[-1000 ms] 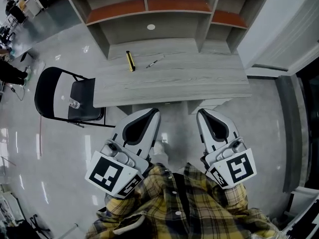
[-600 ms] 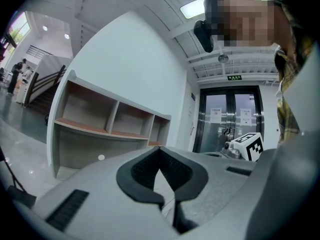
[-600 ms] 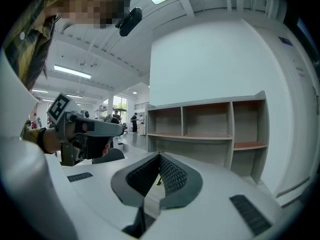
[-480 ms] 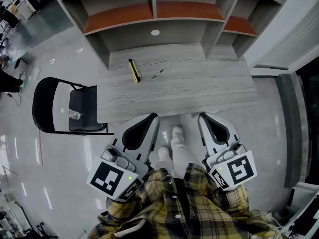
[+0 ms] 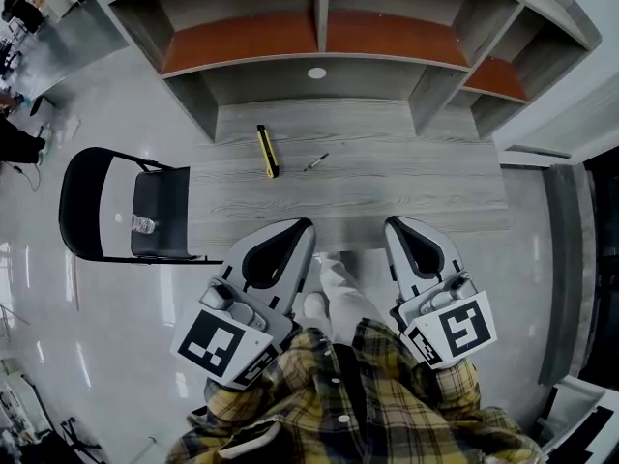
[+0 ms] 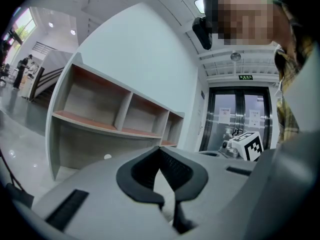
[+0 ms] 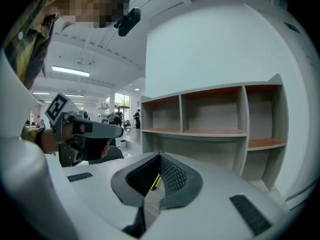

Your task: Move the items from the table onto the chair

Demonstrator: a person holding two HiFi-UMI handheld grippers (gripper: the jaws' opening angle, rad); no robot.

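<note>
On the grey wooden table (image 5: 416,177) lie a yellow-and-black utility knife (image 5: 267,151) and a small pen (image 5: 315,162). The black folding chair (image 5: 89,201) stands at the table's left end, with a small clear bottle (image 5: 143,224) on its seat. My left gripper (image 5: 301,225) (image 6: 161,149) and right gripper (image 5: 392,223) (image 7: 160,155) hover side by side at the table's near edge, both shut and holding nothing. In the right gripper view the utility knife (image 7: 156,180) shows as a yellow strip through the gap below the jaws.
A shelf unit (image 5: 319,37) with orange boards rises behind the table, and a white disc (image 5: 316,72) lies in its lowest bay. The glossy floor (image 5: 58,327) spreads to the left. A glass door (image 6: 240,114) stands to the right. My legs and shoes (image 5: 329,288) are between the grippers.
The table, shelf and chair have slid down and closer in the head view as I stepped toward the table. Both grippers kept their pose and stayed shut.
</note>
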